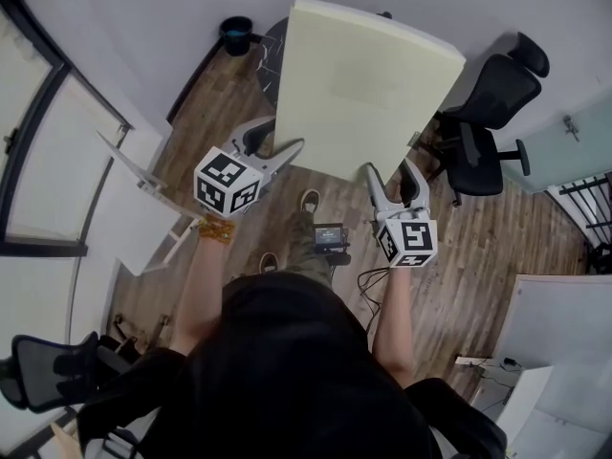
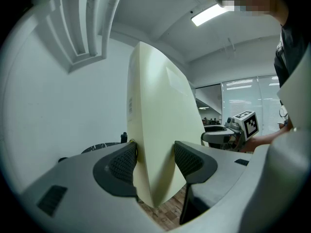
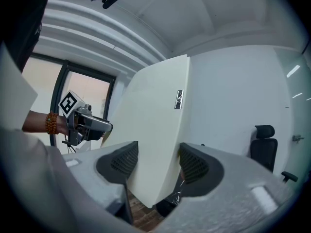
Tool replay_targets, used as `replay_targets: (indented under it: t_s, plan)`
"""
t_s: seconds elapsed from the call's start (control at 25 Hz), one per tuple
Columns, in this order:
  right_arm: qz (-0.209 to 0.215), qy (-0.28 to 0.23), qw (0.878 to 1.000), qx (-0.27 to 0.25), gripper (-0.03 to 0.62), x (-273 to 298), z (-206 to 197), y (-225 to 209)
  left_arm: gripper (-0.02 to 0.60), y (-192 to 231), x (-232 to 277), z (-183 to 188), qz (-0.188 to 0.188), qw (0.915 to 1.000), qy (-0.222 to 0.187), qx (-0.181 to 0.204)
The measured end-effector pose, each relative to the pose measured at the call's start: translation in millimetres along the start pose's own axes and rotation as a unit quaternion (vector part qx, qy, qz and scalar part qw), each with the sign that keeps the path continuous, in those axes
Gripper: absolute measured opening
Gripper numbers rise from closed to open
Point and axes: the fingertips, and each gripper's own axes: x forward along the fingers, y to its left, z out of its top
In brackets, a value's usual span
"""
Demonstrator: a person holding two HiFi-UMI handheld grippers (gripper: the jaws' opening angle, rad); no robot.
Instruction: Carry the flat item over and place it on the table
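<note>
Both near corners of pale-yellow foam panel [image 1: 363,84] pinched, left one between left gripper [image 1: 277,143] jaws, right one between right gripper [image 1: 392,172] jaws, panel held off wood floor [image 1: 478,247], near dark round table [image 1: 269,54].

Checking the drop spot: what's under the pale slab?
Only an edge of the dark table and wood floor show beneath the slab; the rest is covered.

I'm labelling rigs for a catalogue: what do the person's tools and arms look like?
Both the left tool and right tool are light grey with curved jaws and dark, mesh-textured pads. Each carries a white cube printed with black square markers. The person wears a black short-sleeved top and an orange beaded bracelet on the left wrist.
</note>
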Motion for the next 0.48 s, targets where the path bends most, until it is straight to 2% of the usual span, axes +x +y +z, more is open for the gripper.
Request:
replay_targets:
  t_s: [0.48]
  plan:
    - [0.007,0.005,1.0,0.003,0.265,15.5,-5.8,-6.8,0.242,12.2,10.2,-2.5,0.005,0.9999,0.008,-0.003]
